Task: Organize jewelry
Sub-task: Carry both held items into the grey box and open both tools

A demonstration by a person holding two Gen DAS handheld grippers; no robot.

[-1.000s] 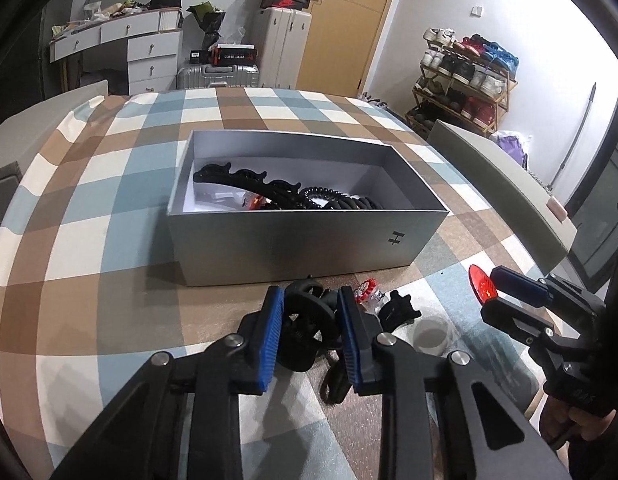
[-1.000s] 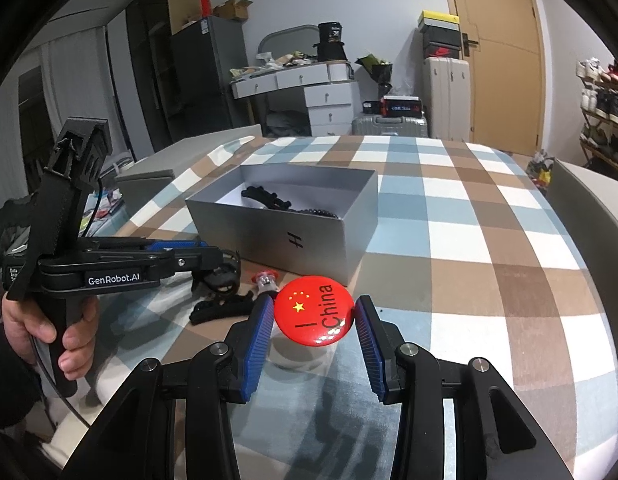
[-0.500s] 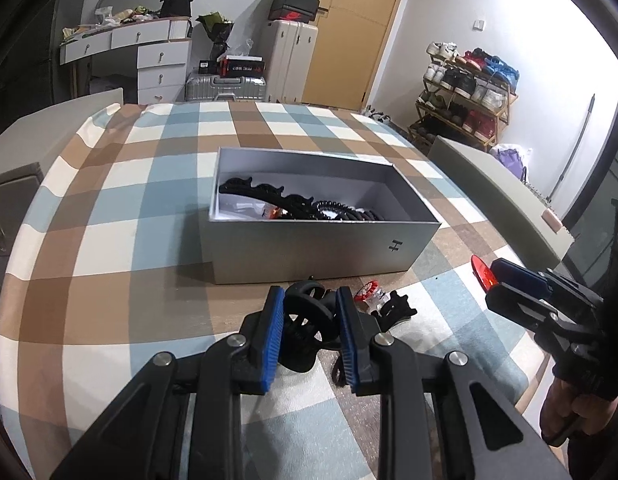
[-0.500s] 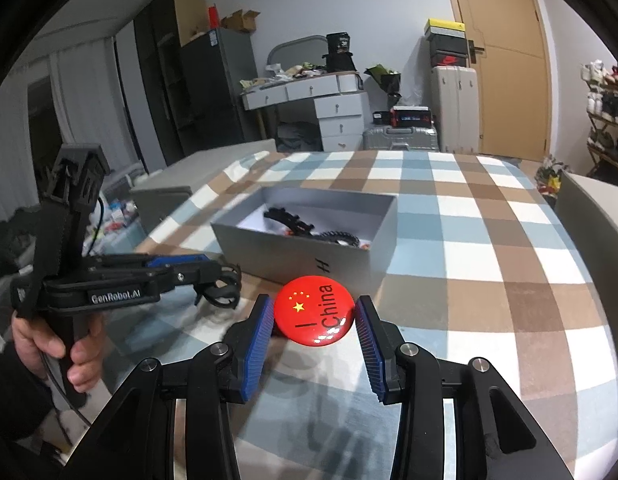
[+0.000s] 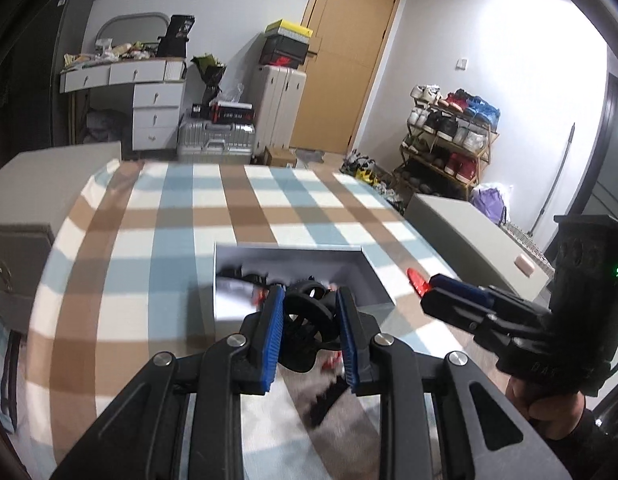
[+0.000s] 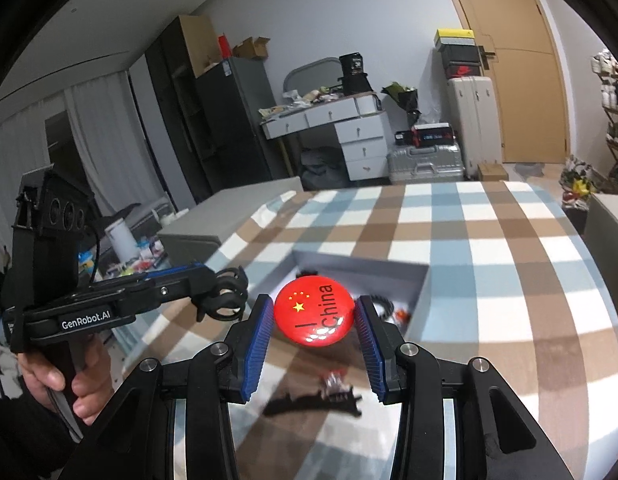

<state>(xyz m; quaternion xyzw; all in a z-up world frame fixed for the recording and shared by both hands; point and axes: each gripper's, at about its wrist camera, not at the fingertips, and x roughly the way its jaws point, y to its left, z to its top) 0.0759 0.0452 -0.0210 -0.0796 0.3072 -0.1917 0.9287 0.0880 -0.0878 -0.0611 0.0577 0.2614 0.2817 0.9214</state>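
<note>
My left gripper [image 5: 309, 294] is shut on a black claw hair clip [image 5: 307, 322], held in the air just above the near wall of the open grey box [image 5: 293, 249]. My right gripper [image 6: 313, 302] is shut on a round red badge [image 6: 315, 314] with yellow stars and the word China, also lifted in front of the grey box [image 6: 361, 269]. The left wrist view shows the badge [image 5: 416, 282] edge-on in the right gripper [image 5: 427, 292]. The right wrist view shows the left gripper [image 6: 209, 282] with the clip [image 6: 225, 298]. Black hair pieces lie inside the box.
The box sits on a checked blue, brown and white tablecloth [image 6: 489, 248]. On the cloth below the grippers lie a black toothed hair clip [image 6: 313, 402] and a small red and clear item [image 6: 335, 380]. A hand [image 6: 81, 384] grips the left handle. Grey boxes flank the table.
Both grippers have risen from the tablecloth with the clip and the badge still held. They now hang over the box's near side, and the loose items lie lower in view.
</note>
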